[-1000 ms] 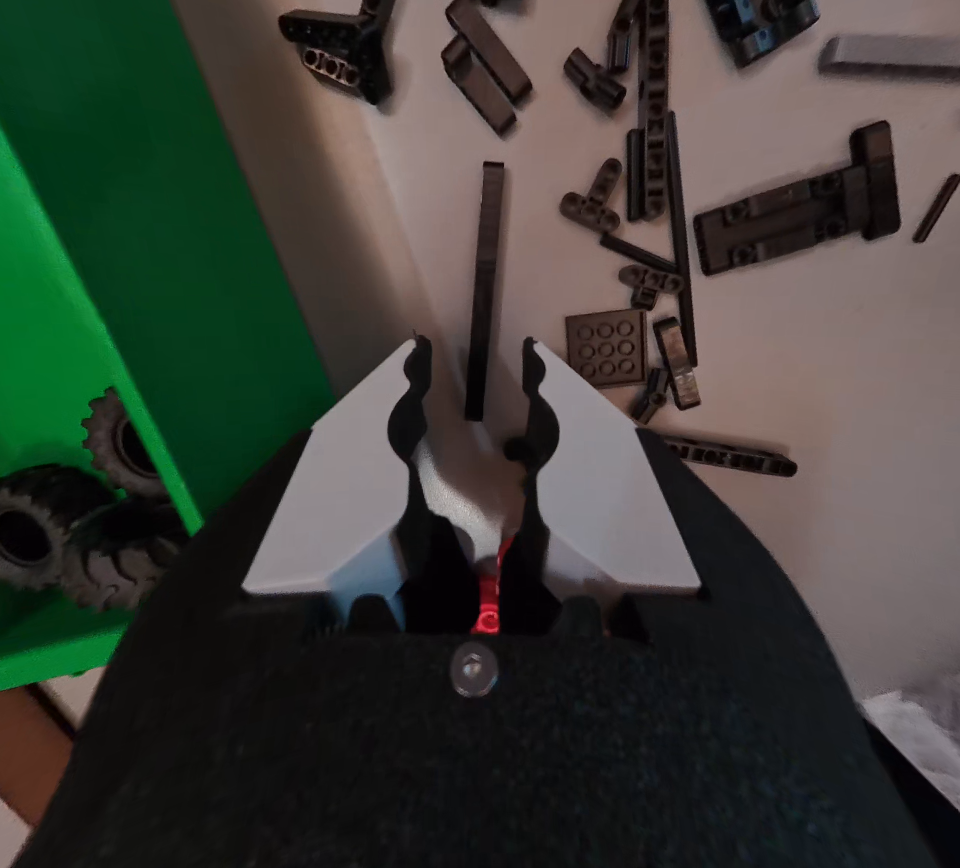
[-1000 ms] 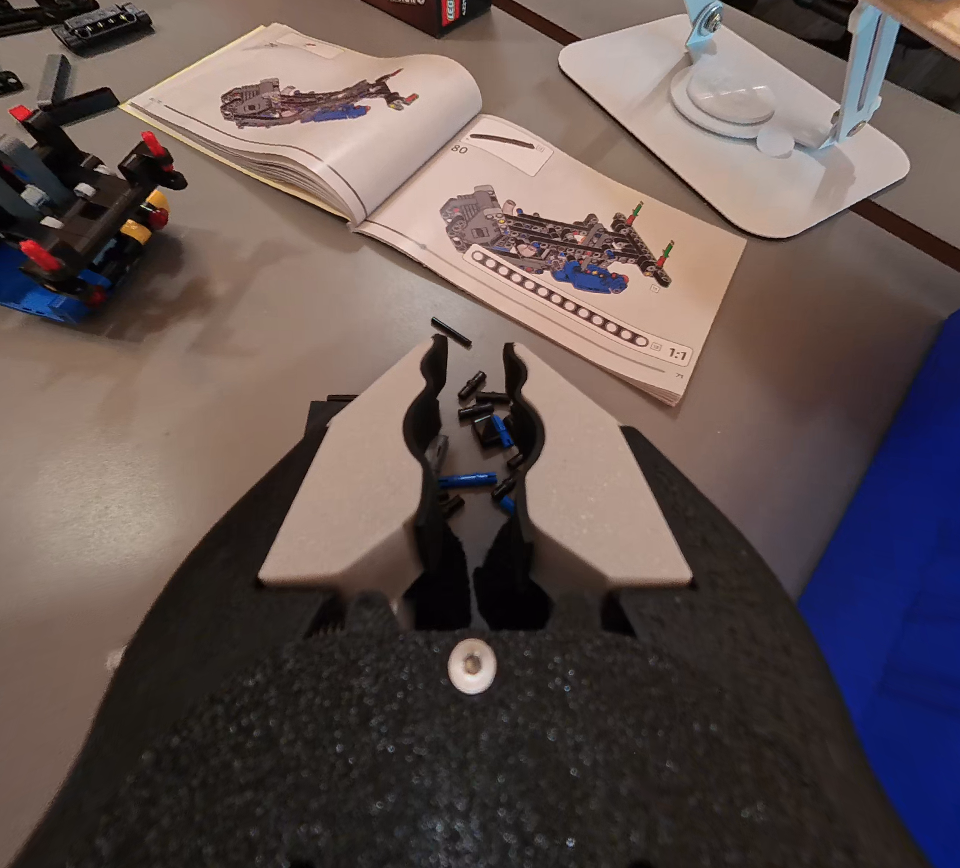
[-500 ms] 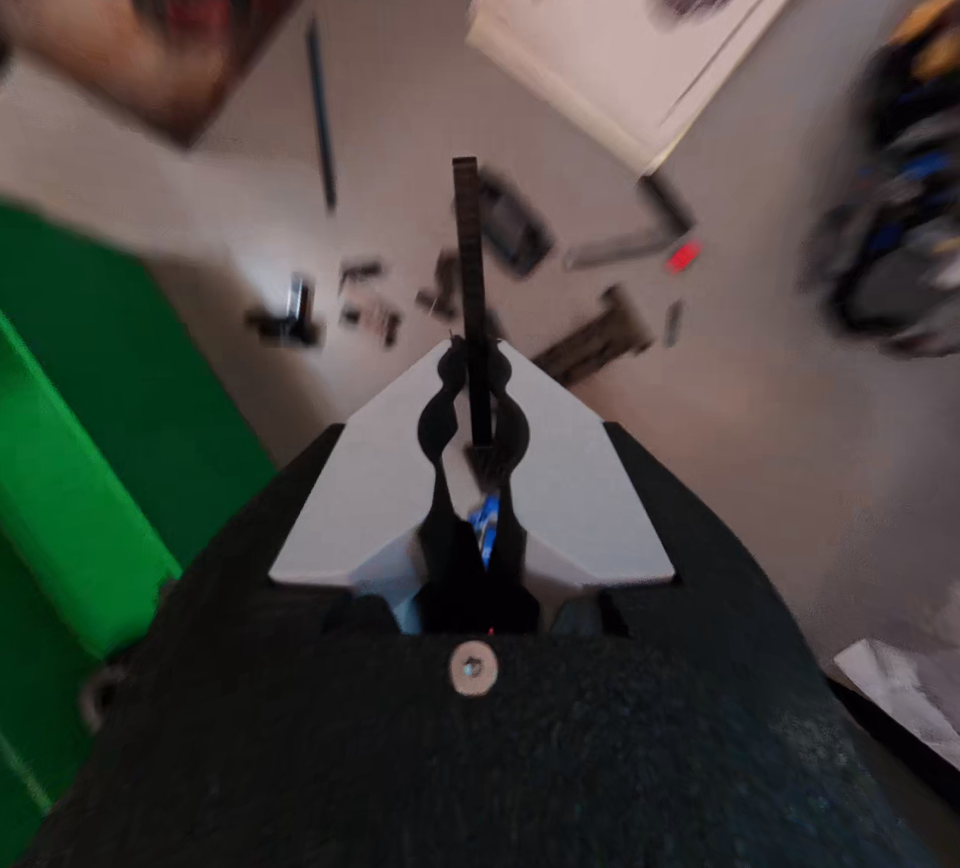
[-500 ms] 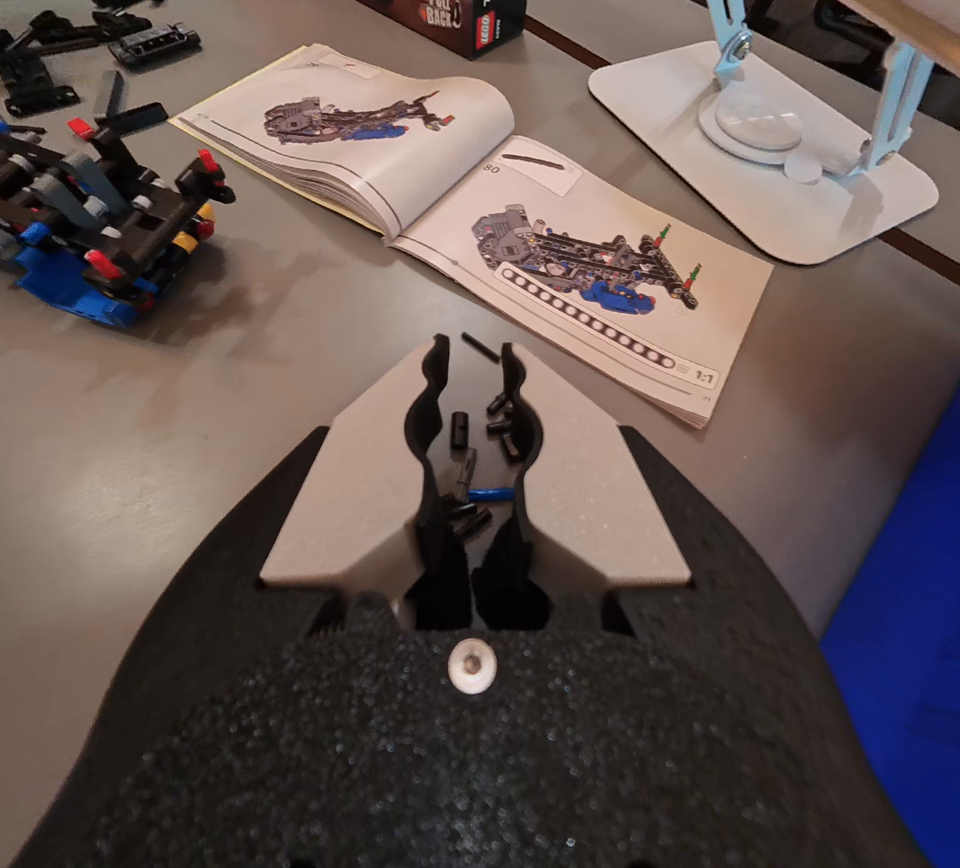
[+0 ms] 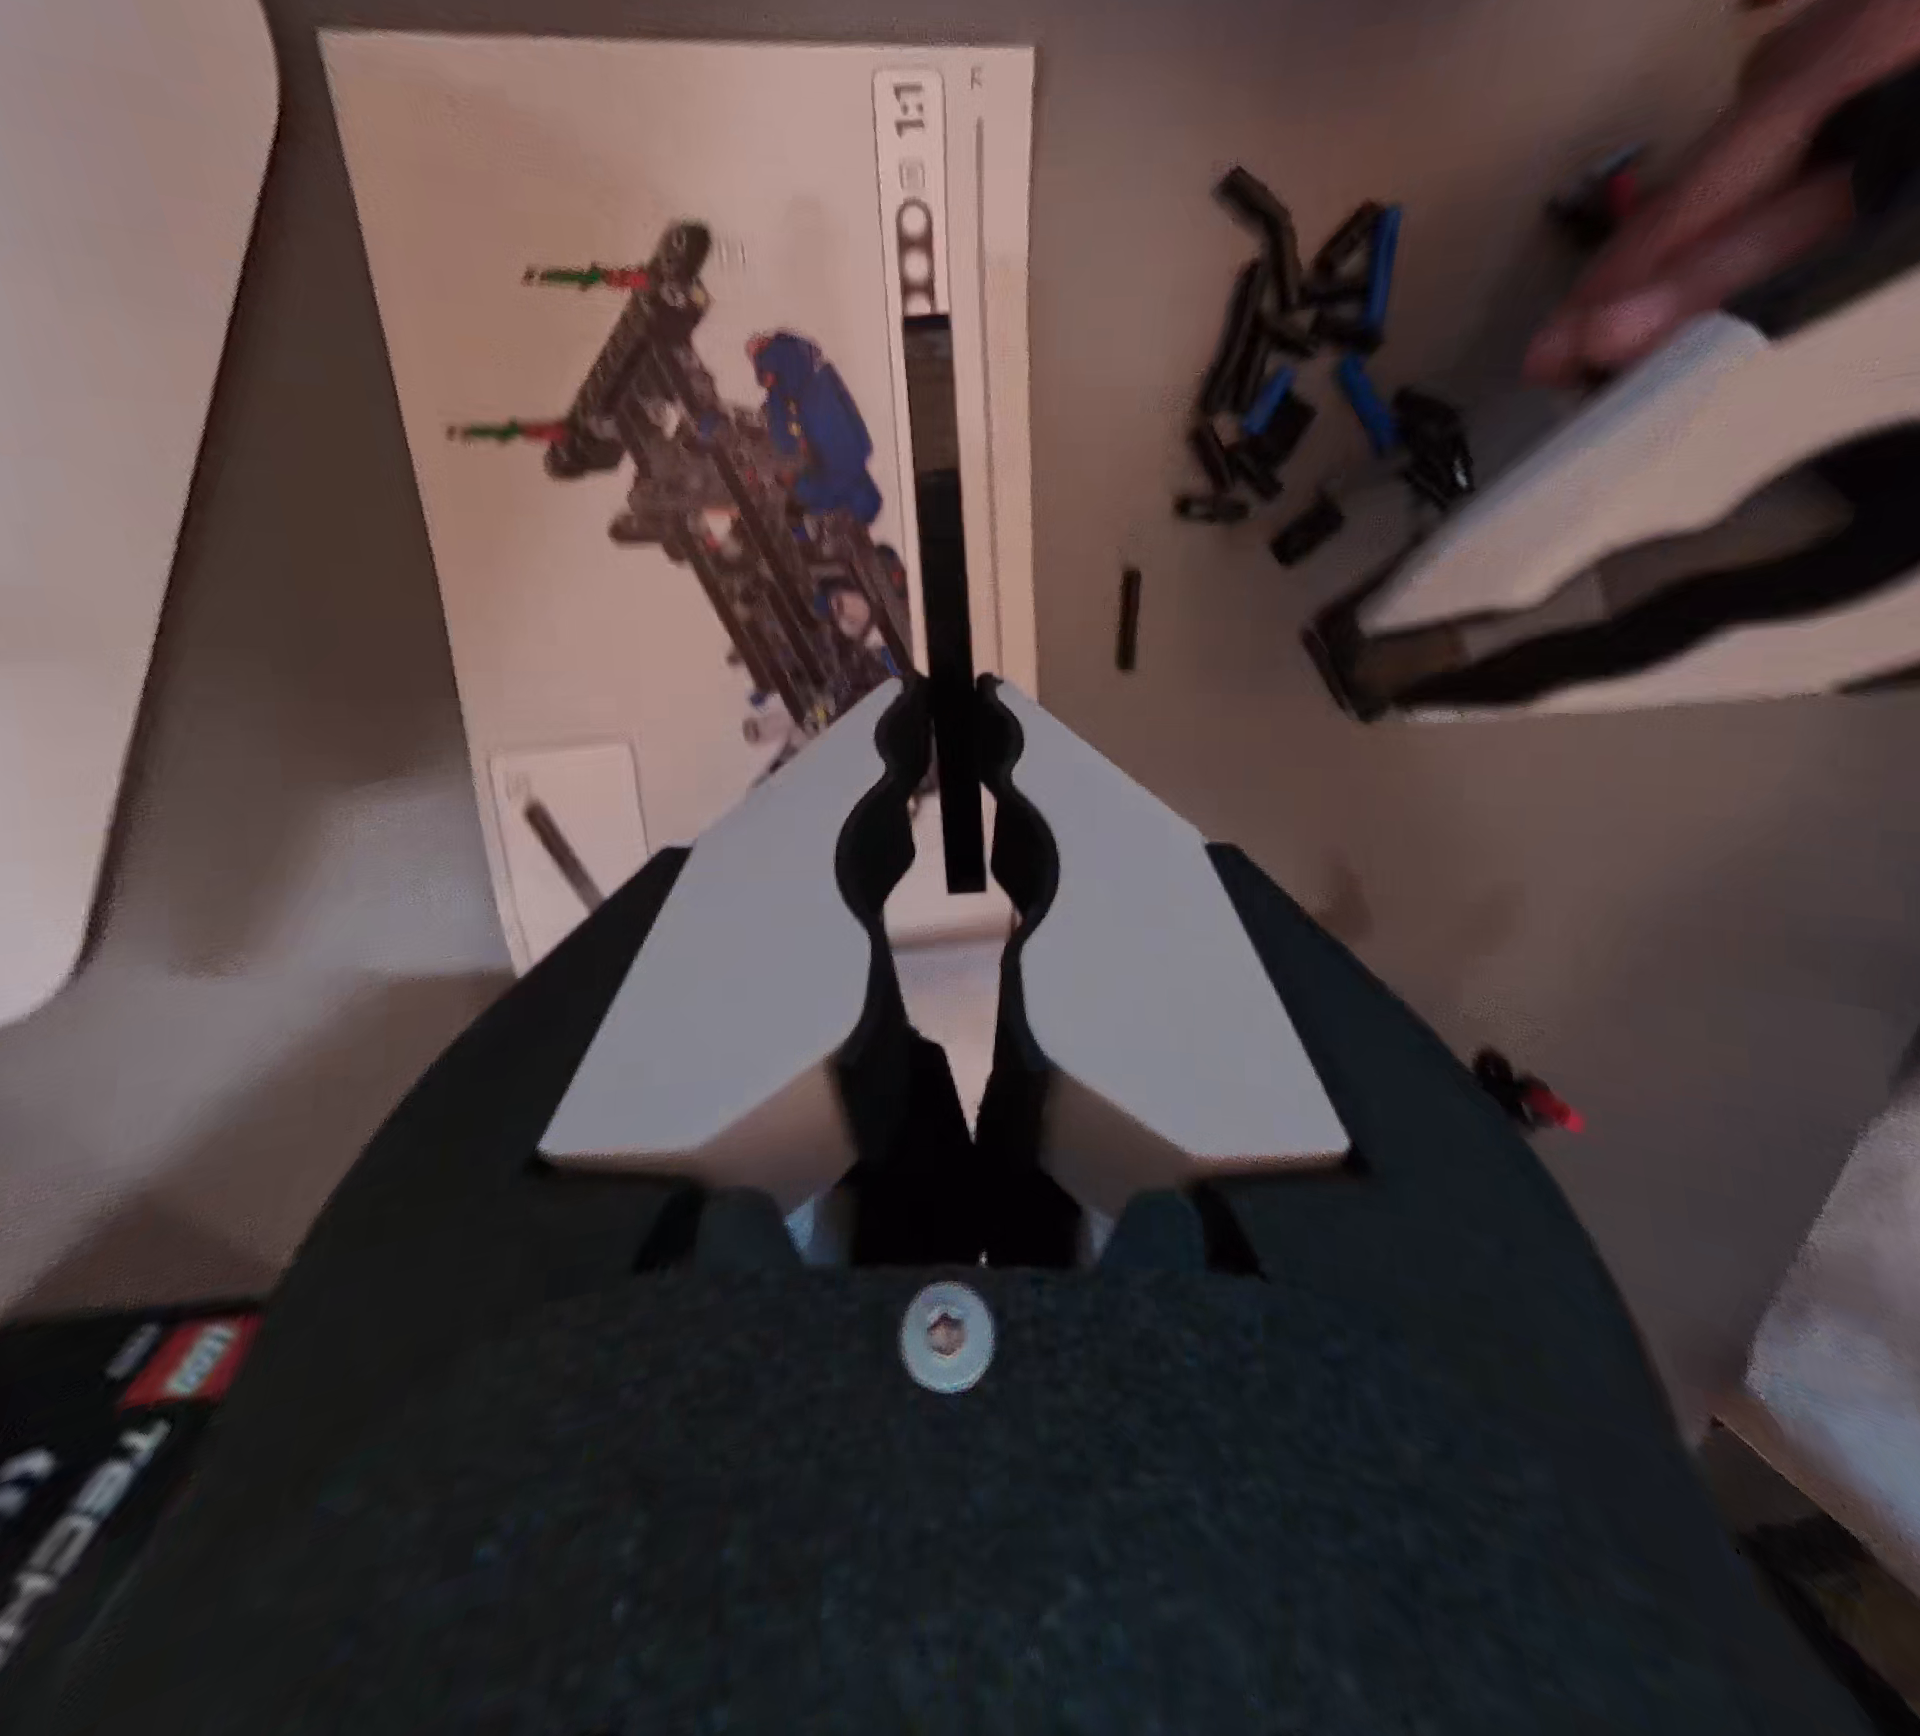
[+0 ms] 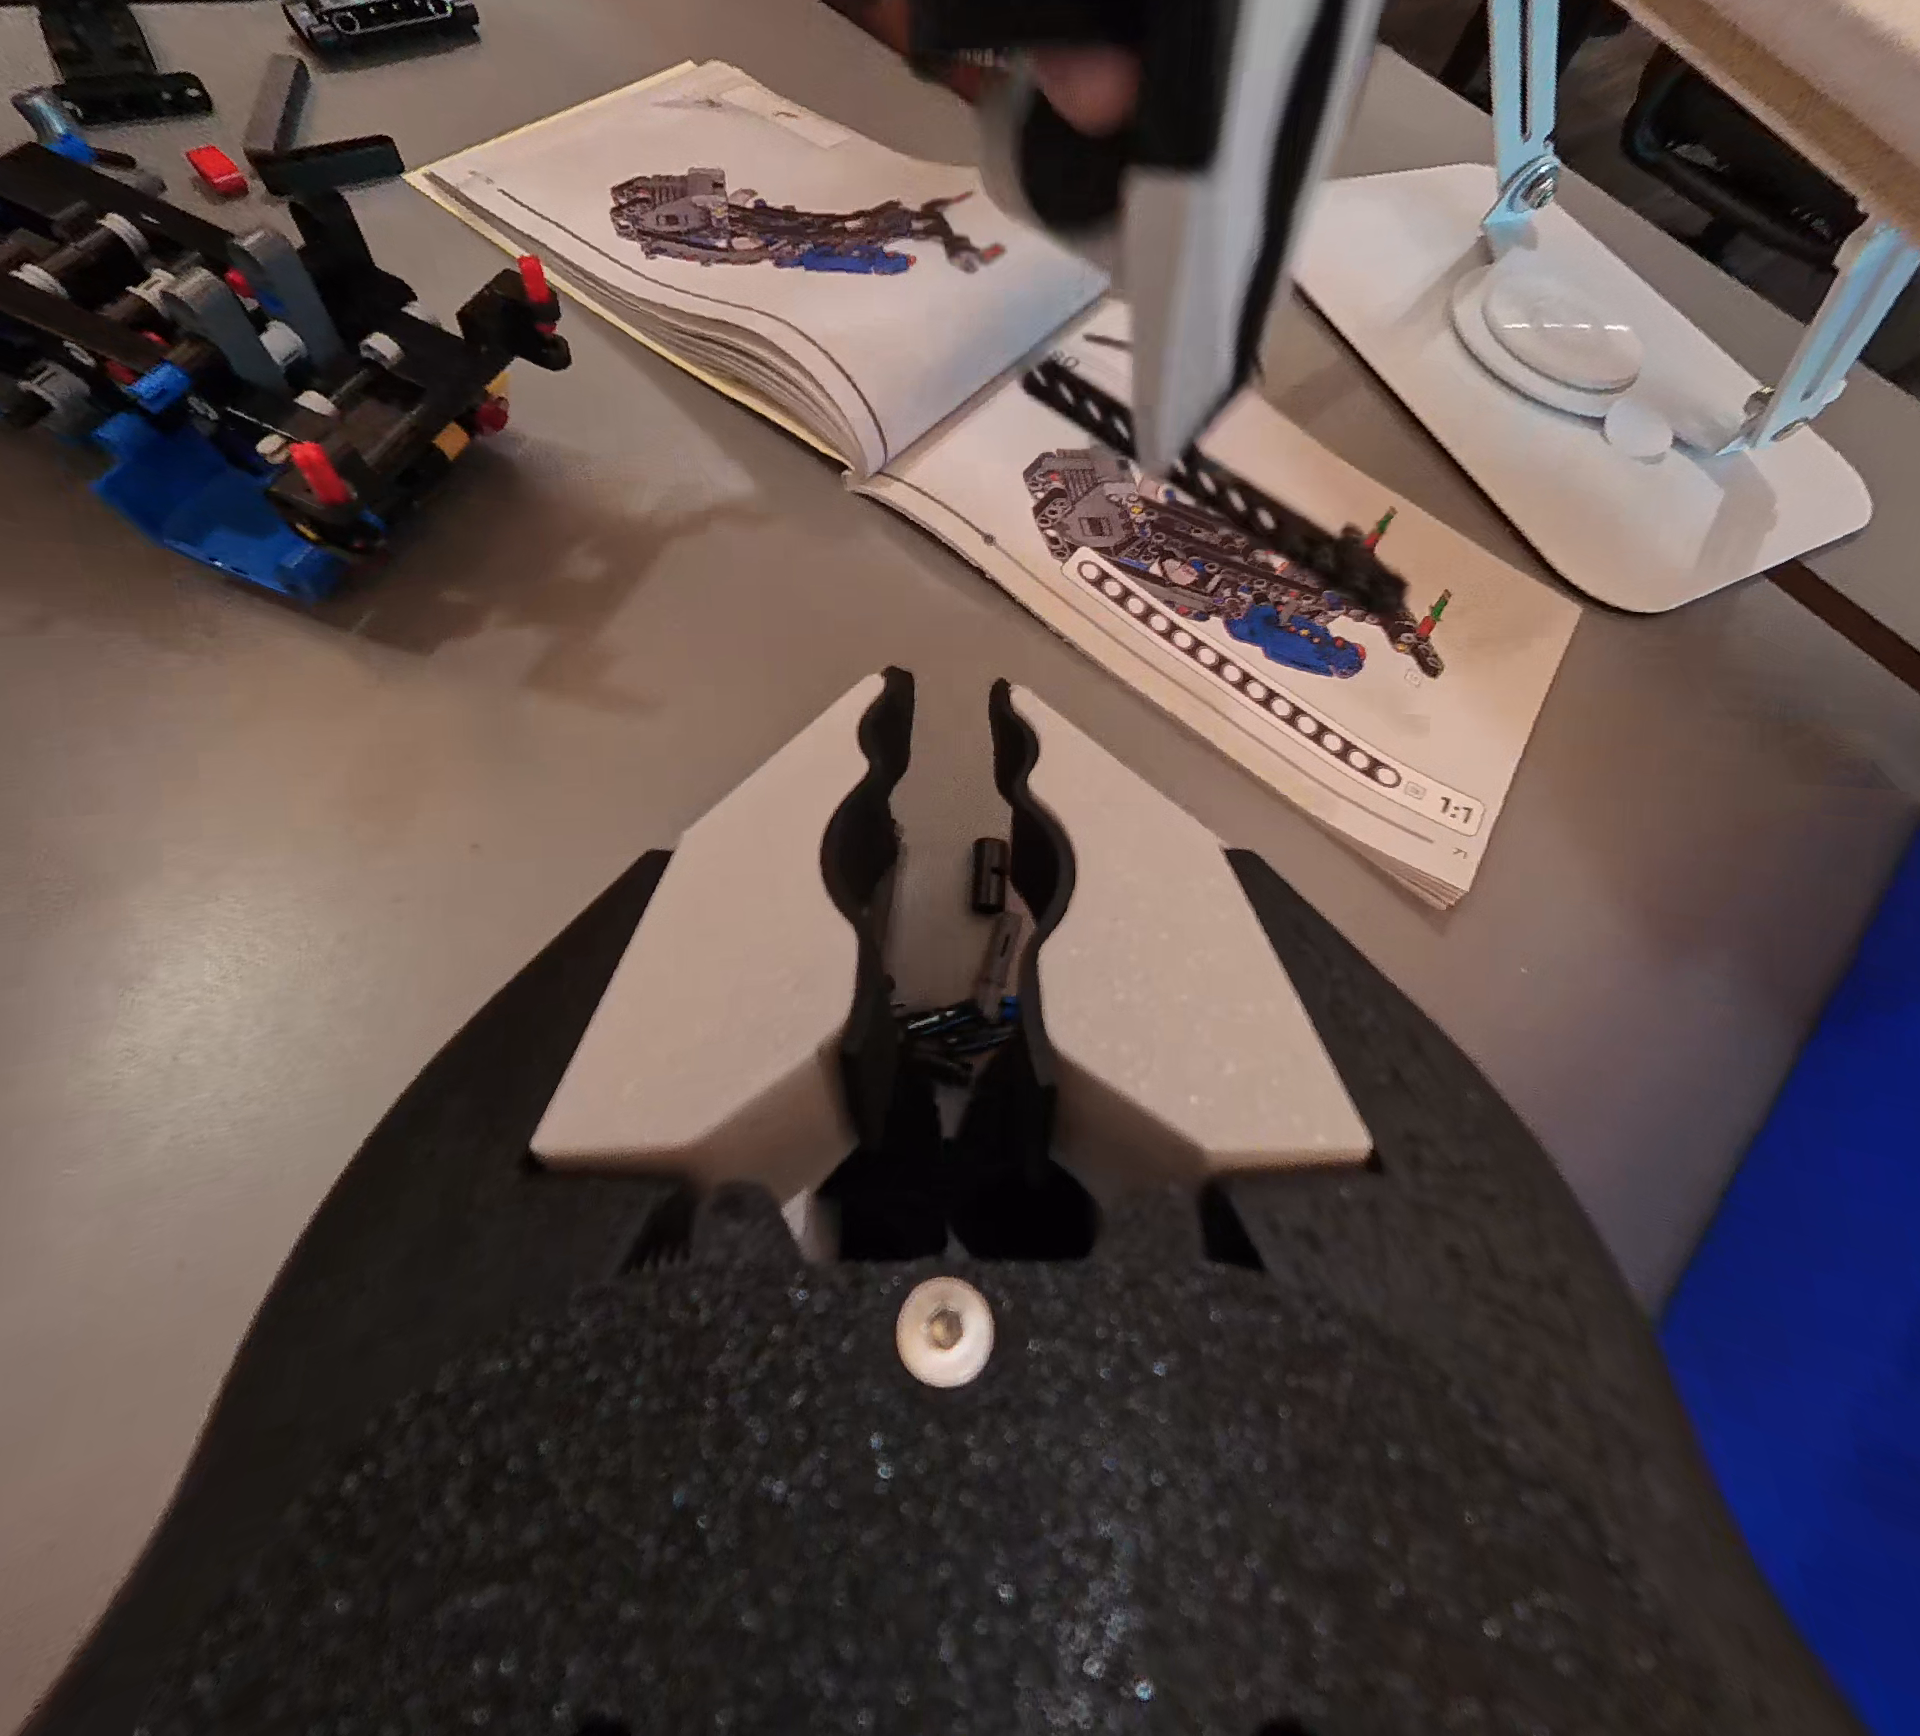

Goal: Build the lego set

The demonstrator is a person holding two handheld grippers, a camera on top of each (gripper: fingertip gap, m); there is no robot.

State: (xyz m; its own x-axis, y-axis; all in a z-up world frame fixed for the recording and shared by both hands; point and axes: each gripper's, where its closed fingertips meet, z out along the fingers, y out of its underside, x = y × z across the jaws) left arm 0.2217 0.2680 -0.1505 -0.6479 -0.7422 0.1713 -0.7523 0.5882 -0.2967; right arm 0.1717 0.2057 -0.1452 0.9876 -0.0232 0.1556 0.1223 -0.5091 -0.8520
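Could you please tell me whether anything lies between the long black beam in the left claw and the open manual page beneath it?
Nothing visible does. The left claw holds the black beam over the manual page, with only air between them.

left gripper point(image 5: 951, 699): closed on long black beam point(image 5: 943, 585), lifted off parts pile | carried over instruction booklet point(image 5: 665, 159) | right gripper point(image 6: 951, 699): drawn back slightly from small pins point(image 6: 966, 1026)
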